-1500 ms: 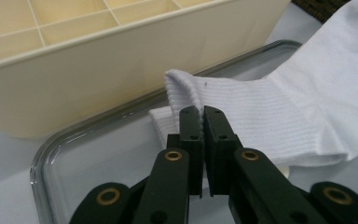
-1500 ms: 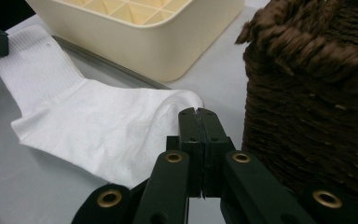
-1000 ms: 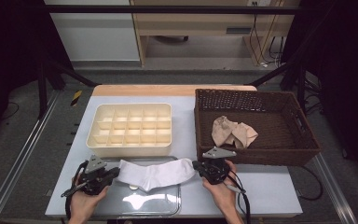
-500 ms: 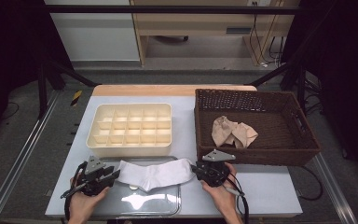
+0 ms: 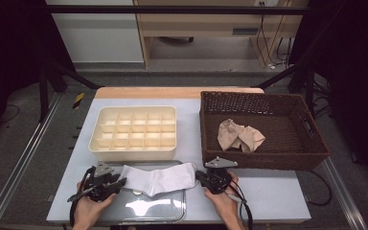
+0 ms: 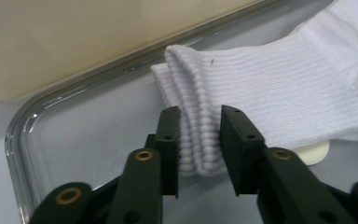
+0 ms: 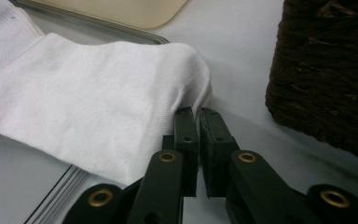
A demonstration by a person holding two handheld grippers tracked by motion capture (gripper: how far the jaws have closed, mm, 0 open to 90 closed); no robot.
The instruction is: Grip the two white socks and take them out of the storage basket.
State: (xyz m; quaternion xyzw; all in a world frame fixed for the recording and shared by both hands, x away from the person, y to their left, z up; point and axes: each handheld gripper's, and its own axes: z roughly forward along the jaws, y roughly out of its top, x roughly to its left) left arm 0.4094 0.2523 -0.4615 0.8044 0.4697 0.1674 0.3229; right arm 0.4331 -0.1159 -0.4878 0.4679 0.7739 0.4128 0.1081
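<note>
The white sock [image 5: 160, 178] lies stretched between both tongs, each pinching one end.

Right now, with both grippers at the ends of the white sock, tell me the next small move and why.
Probably lift both ends together. The left gripper has its jaws around the ribbed cuff of the white sock, having just been closing, and the right gripper is pinched on the toe edge. The sock lies flat, partly on the clear tray.
</note>
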